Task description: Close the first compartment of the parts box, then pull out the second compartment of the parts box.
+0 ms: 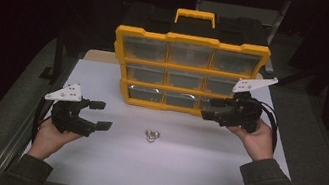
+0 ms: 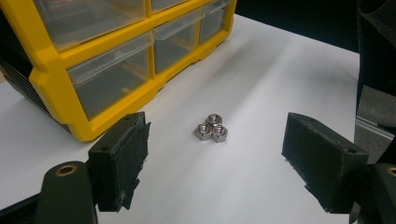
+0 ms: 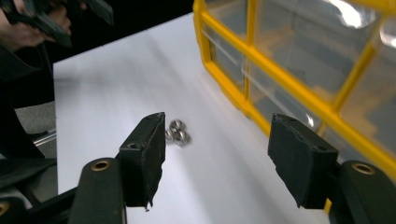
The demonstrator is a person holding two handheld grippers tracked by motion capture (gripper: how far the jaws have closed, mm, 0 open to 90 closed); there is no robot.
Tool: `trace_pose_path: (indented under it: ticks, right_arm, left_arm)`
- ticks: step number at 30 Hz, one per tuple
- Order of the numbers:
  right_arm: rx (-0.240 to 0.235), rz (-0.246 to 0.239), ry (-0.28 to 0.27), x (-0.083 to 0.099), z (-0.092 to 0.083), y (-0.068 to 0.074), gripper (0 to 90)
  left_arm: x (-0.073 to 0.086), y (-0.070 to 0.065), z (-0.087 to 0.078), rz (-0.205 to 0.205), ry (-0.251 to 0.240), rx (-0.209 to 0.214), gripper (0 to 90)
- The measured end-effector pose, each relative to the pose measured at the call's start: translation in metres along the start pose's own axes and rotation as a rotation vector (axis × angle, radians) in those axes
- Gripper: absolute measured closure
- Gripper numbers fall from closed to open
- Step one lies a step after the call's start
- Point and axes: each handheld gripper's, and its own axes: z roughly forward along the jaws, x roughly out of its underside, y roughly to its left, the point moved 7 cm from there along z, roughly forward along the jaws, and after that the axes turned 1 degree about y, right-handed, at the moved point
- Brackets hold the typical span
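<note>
Three steel nuts [image 1: 151, 135] clustered on the white table [image 1: 179, 171], just in front of the yellow drawer organizer [image 1: 187, 74]. Right gripper [image 3: 215, 158] near its bottom right corner, jaws spread, empty; left gripper [image 1: 98, 114] likewise spread. Best to lower slowly, straddle one nut, then close gently.

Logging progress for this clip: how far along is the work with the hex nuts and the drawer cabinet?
Barely started. Done: nothing visible; the three hex nuts lie clustered on the white table, and the yellow drawer cabinet has its drawers shut. In hand: both the left tongs and right tongs are open and empty, the right near the cabinet's bottom row. Left: picking up the nuts, probably for a drawer.
</note>
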Motion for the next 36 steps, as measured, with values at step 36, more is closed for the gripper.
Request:
trace_pose_path:
  ticks: [36]
  right_arm:
    - [0.123, 0.127, 0.035, 0.107, -0.011, -0.018, 27.2]
  left_arm:
    - [-0.081, -0.013, 0.049, -0.012, -0.036, 0.108, 32.1]
